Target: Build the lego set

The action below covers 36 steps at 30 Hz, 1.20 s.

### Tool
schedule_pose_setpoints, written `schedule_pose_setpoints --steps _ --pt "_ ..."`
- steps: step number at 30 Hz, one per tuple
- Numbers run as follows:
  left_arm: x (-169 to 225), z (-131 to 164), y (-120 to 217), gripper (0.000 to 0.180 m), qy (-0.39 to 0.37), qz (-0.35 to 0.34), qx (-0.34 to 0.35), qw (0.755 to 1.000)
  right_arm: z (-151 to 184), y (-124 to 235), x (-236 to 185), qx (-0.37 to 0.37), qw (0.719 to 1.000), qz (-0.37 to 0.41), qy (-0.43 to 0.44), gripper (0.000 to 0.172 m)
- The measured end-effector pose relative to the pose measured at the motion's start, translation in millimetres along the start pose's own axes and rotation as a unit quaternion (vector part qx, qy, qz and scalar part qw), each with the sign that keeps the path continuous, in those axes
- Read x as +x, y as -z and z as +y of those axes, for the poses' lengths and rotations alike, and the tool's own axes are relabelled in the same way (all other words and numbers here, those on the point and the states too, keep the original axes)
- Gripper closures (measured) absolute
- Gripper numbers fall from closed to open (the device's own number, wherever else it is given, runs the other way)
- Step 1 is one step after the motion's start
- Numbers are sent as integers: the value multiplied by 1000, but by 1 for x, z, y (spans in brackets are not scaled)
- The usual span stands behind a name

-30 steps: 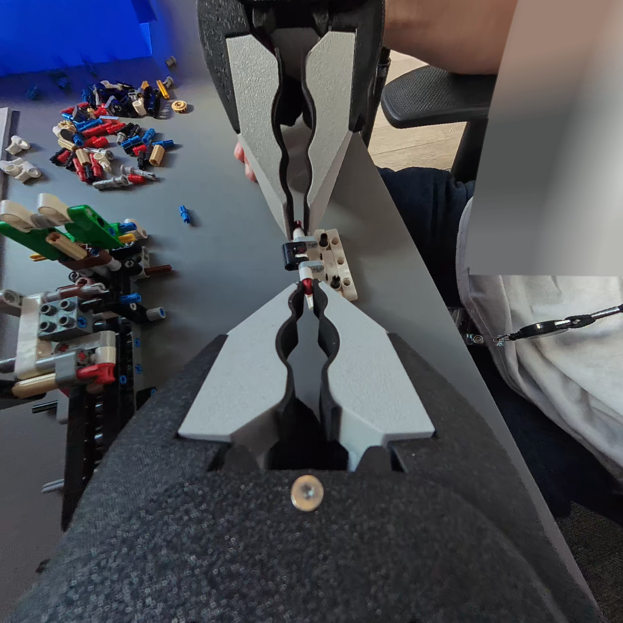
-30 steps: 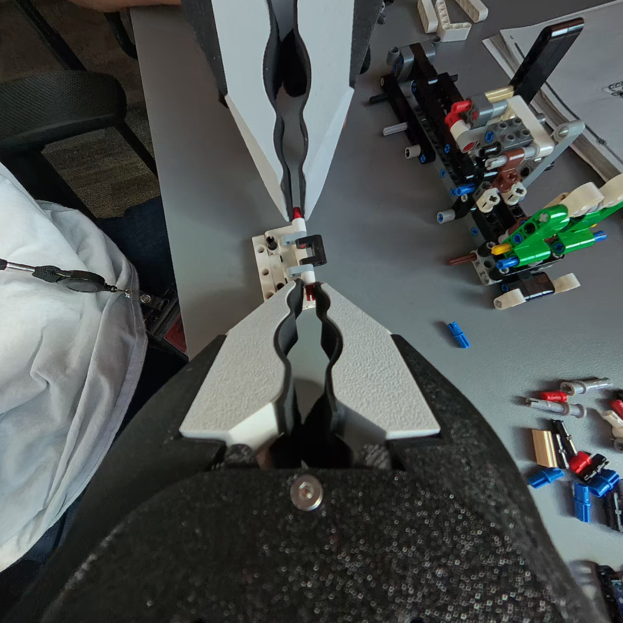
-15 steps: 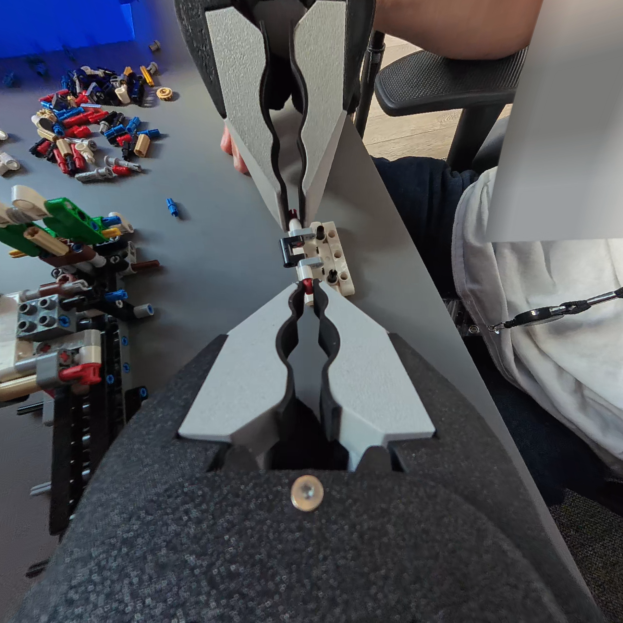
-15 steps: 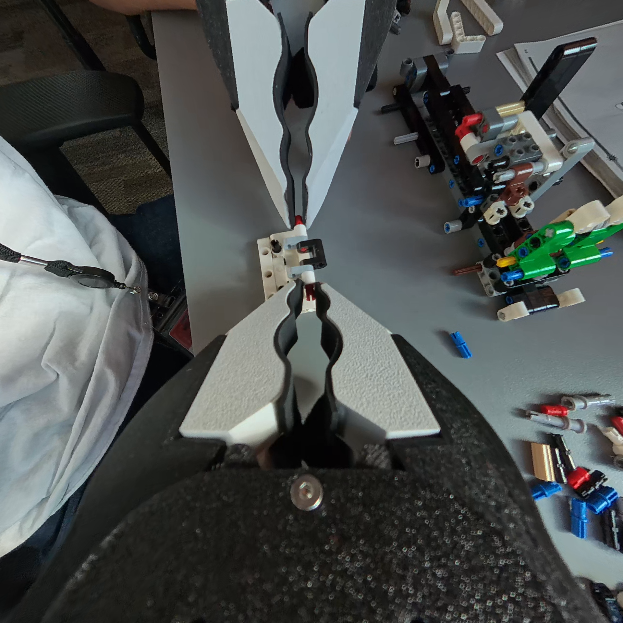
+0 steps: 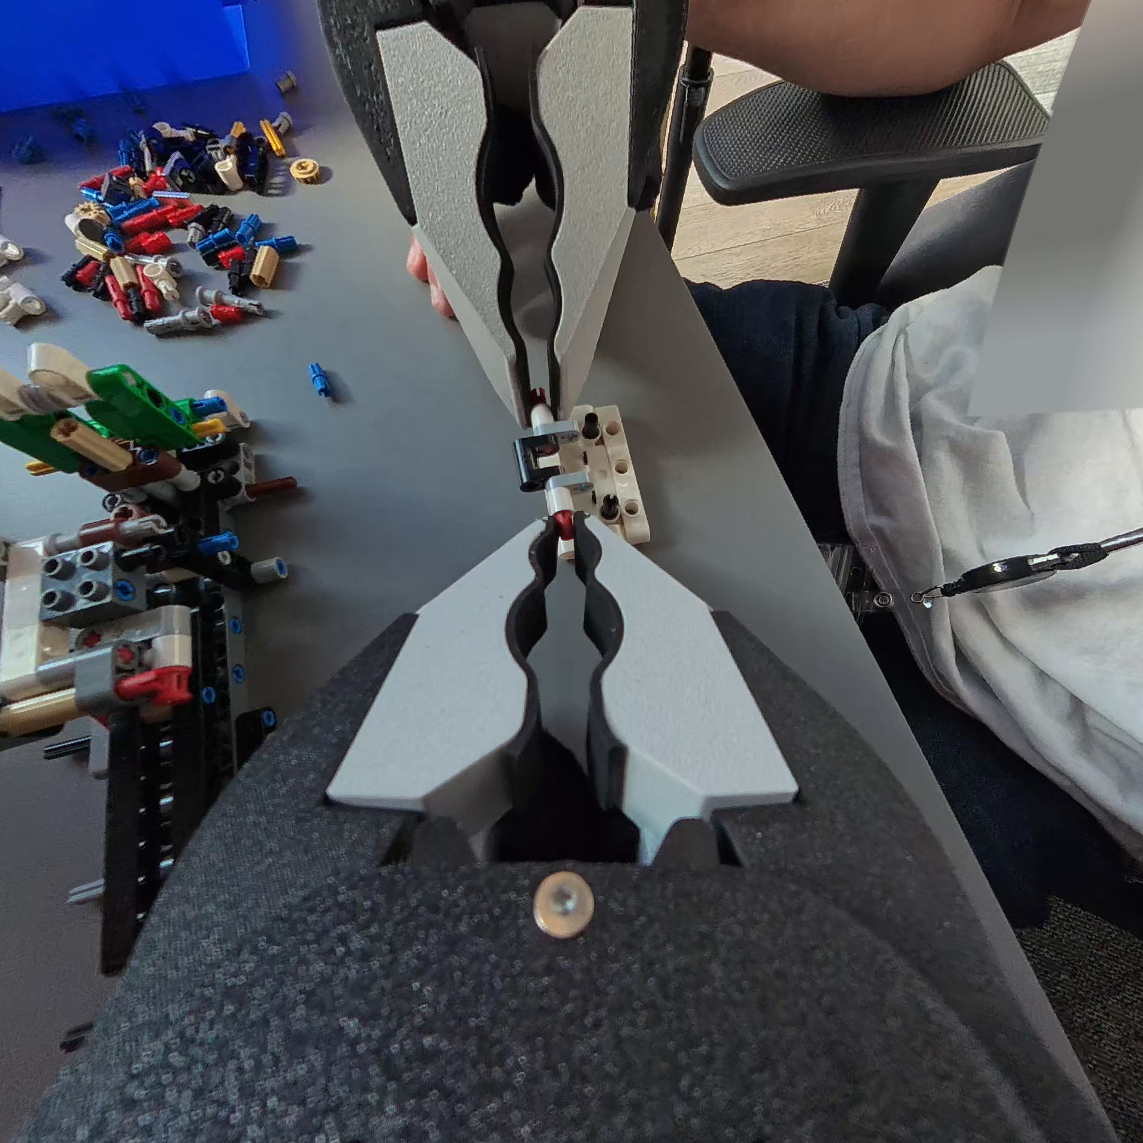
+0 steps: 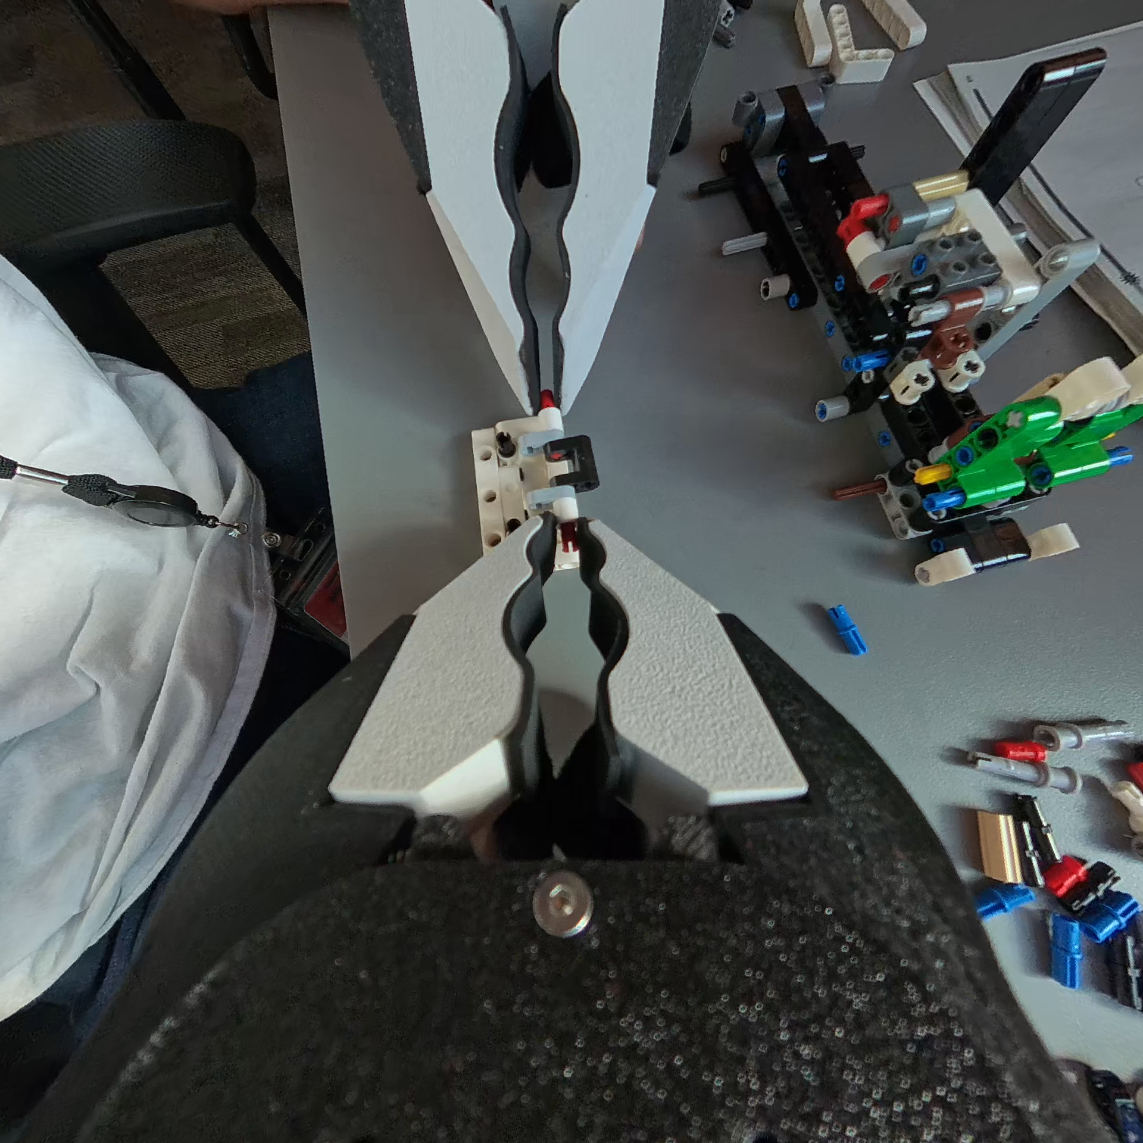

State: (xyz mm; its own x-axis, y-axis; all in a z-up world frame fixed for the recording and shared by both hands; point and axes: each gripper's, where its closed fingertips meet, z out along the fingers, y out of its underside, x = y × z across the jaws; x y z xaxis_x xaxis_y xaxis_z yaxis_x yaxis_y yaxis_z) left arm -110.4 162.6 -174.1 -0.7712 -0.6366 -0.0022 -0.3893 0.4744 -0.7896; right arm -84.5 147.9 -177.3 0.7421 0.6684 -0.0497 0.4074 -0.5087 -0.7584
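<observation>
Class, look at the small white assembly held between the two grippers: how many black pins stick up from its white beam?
2: one black pin at the beam's far end, one near the left gripper. Others may be hidden.

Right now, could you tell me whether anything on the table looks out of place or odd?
One blue pin lies alone on the grey table, away from the loose-parts pile. Otherwise nothing stands out: both grippers pinch opposite ends of the small assembly's red axle.

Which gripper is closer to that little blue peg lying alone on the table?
Probably the right gripper: the blue peg lies just beside its fingers. From the left gripper it sits farther off. Both are clamped on the red axle.
</observation>
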Motion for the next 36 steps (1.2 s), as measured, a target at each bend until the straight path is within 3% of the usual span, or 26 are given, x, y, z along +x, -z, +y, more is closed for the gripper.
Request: schedule_pose_setpoints --steps 14,28,36 --pt "-2 -1 -2 178 -8 -18 0 1000 2 1 0 -6 1000 8 8 166" --pt "-4 -1 -3 178 -72 -56 -6 996 3 1 0 -15 997 54 55 167" --pt "-4 0 -3 178 -81 -61 -10 995 3 1 0 -7 998 47 37 166"
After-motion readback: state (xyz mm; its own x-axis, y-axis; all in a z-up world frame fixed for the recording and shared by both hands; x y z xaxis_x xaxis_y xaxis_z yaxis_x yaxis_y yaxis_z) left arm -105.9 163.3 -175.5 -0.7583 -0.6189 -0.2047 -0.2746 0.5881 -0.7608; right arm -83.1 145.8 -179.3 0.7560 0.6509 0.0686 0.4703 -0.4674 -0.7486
